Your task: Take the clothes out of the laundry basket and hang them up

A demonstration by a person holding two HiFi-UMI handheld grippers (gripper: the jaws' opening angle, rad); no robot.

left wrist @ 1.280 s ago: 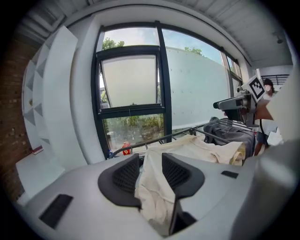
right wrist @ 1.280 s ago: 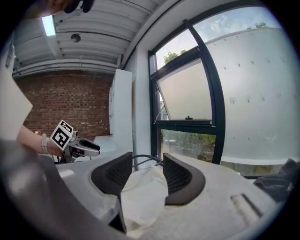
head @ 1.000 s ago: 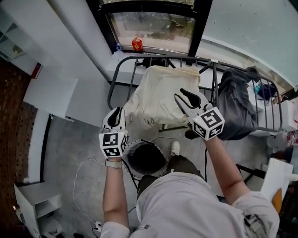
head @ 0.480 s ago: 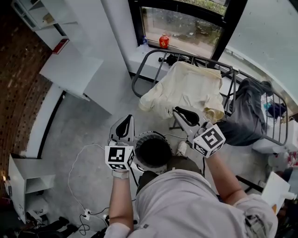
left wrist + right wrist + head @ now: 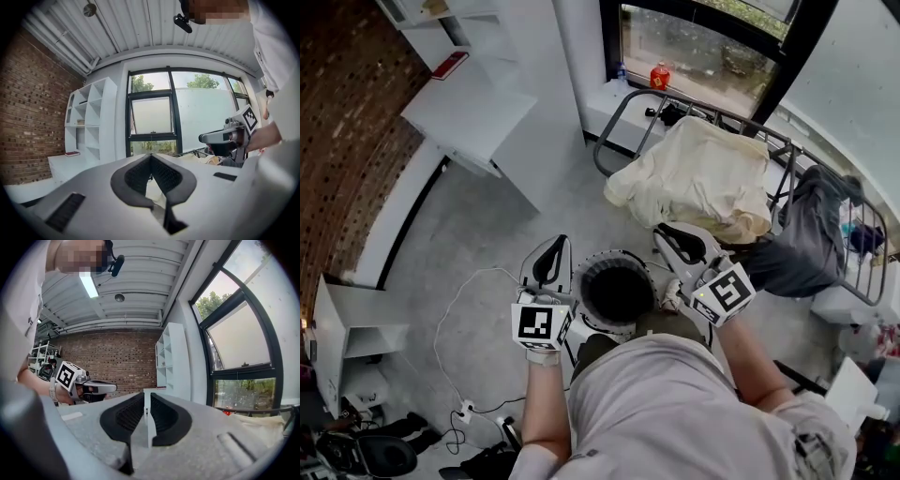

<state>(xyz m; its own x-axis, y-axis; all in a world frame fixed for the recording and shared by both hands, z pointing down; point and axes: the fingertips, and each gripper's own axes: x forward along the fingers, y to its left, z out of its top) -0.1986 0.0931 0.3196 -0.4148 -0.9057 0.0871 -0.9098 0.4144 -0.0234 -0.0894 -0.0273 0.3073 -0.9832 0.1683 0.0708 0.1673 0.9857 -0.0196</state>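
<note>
On the floor [image 5: 487, 234] at the person's [image 5: 675, 412] feet, head view: basket [image 5: 617, 292], round, white rim, inside dark, contents not readable. Left gripper [image 5: 550, 249] sits just left of its rim and right gripper [image 5: 672, 236] just right of it, neither touching the basket. Rack [image 5: 625, 137] stands beyond the basket, under the window [image 5: 703, 56]. Cream cloth [image 5: 698, 178] is draped over the rack's left end, grey garment [image 5: 811, 234] hangs over its right end, the two apart. Red can [image 5: 660, 76] on the sill [image 5: 619, 94]. White desk [image 5: 469, 112] at the left by the brick wall [image 5: 347, 159]; cable [image 5: 450, 323] loops across the floor left of the person

Left gripper view: jaws together at the tips, nothing clamped. Past them are the window, white shelves [image 5: 86, 124] and a bit of cream cloth low right. Right gripper shows near the right edge

Right gripper view: jaws have just been closing, now a narrow slit apart. Nothing in between, pads press on nothing. Past them are the brick wall, the shelves and a ceiling light [image 5: 89, 286]. Left gripper shows at the left edge, window and red can at the right
</note>
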